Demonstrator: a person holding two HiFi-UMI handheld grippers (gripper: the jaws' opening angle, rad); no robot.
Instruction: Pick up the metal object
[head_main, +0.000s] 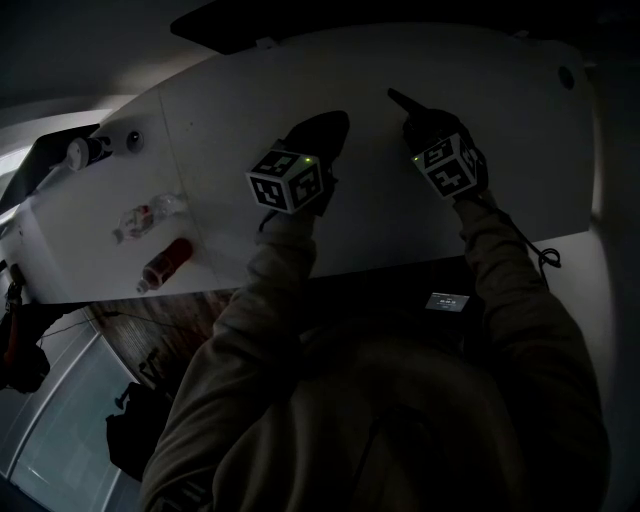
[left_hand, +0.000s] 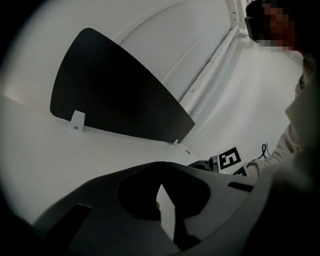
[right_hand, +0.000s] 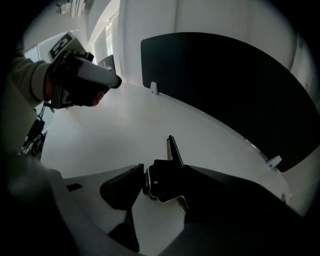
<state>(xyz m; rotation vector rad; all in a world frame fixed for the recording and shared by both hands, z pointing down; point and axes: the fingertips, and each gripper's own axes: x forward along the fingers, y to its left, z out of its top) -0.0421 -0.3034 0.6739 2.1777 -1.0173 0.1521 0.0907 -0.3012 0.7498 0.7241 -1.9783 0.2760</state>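
Note:
In the right gripper view a dark metal object (right_hand: 167, 177), with a flat body and a thin stem pointing away, lies on the white table (right_hand: 115, 135). My right gripper (right_hand: 161, 194) is low over it and open, one jaw on each side of the object. In the dim head view the right gripper (head_main: 415, 112) points at the far middle of the table. My left gripper (head_main: 335, 125) hovers to its left, apart from the object. Its jaws look shut with nothing between them in the left gripper view (left_hand: 159, 172). The left gripper (right_hand: 111, 81) also shows in the right gripper view.
A black divider panel (left_hand: 110, 95) stands along the table's far edge. At the table's left end lie a clear plastic bottle (head_main: 145, 215), a red bottle (head_main: 167, 260) and a white item (head_main: 85, 150). A black cable (head_main: 545, 258) hangs at the near right edge.

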